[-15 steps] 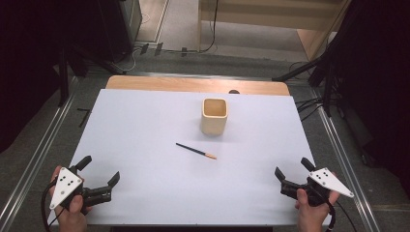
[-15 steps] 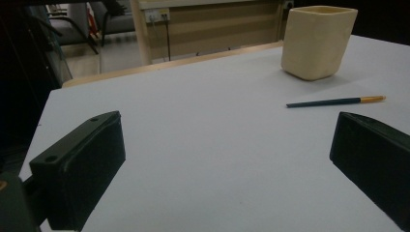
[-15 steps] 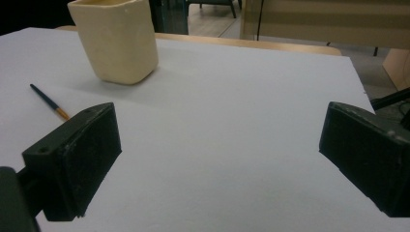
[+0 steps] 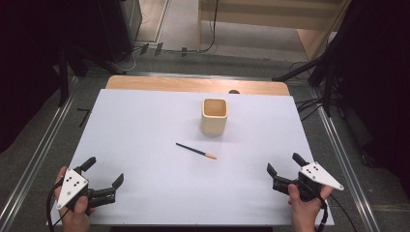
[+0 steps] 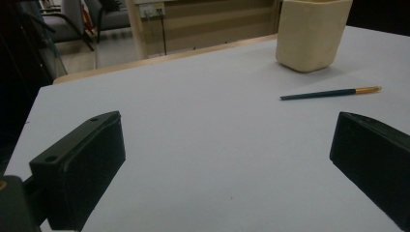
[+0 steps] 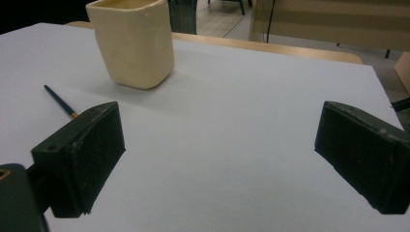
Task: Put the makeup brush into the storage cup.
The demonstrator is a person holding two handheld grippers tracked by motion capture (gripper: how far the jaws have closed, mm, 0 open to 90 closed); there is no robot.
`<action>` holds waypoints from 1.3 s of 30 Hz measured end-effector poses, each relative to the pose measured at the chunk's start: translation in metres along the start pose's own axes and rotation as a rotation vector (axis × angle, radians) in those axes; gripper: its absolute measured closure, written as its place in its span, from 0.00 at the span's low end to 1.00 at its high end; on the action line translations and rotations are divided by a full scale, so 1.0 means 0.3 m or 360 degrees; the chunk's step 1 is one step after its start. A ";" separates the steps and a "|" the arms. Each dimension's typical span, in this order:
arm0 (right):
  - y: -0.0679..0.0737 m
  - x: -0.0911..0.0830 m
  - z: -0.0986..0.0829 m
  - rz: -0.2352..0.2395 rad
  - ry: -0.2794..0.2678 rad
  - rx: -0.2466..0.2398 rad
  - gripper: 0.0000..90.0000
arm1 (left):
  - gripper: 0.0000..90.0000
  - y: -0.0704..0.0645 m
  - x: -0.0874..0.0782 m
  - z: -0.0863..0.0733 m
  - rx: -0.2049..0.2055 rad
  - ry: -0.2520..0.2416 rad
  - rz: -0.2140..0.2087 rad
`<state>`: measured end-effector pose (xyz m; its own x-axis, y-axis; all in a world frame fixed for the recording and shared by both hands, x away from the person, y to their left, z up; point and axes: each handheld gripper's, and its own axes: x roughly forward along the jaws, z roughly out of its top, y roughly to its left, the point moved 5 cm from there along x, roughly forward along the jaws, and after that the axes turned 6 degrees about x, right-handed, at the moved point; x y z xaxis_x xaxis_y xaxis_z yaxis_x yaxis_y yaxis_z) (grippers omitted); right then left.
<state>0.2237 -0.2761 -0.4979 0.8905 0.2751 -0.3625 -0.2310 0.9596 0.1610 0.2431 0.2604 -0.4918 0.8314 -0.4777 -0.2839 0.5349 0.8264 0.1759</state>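
Nothing moved: one paintbrush (image 4: 196, 151), one cup (image 4: 214, 116), two open tongs.

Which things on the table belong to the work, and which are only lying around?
Belonging to the work:
- dark pencil, lying flat on the white sheet
- cream cup, upright, apart from the pencil

Only lying around:
- cables on the floor beside the table
- small dark object at the table's far edge

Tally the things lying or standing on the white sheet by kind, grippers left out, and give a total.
Cream square cup: 1
Dark pencil with an orange tip: 1
Total: 2
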 end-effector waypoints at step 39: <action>0.256 0.344 0.193 0.0203 0.0210 -0.0133 0.16 | 0.00 -0.004 -0.002 -0.012 -0.0030 0.0021 -0.0029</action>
<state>0.3206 -0.1773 -0.4698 0.7940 0.3950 -0.4621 -0.3754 0.9165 0.1384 0.2416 0.2608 -0.4953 0.8193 -0.4891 -0.2991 0.5472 0.8229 0.1531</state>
